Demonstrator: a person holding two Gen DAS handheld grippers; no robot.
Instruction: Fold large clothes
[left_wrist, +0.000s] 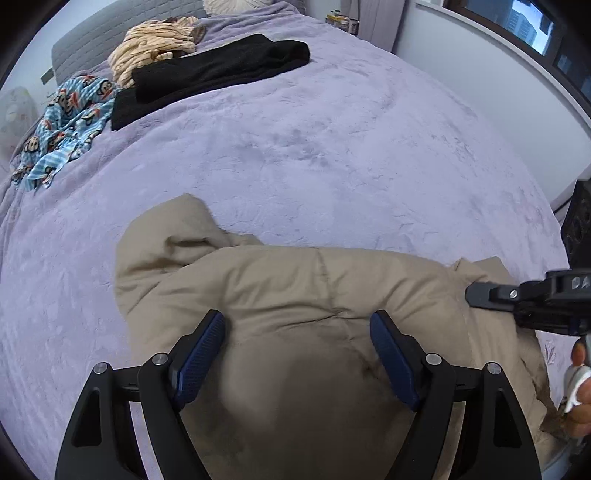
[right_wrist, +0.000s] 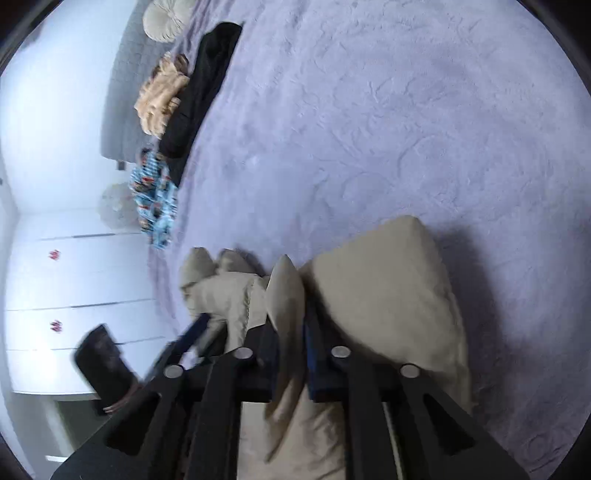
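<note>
While the left hand-held gripper (left_wrist: 297, 328) gapes, the right hand-held gripper (right_wrist: 286, 332) pinches the puffy beige jacket (left_wrist: 314, 280).

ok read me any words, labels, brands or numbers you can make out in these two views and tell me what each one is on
"DA": raised letters on the black body of the right gripper, cut off by the picture's edge, so the word is incomplete.
Bottles on the ledge beyond the bed: labels too small to read.
Blue cartoon-print garment: monkey faces only, no lettering legible.
Red marks on the white drawers: too blurred to read.
Tan jacket: no text visible.
</note>
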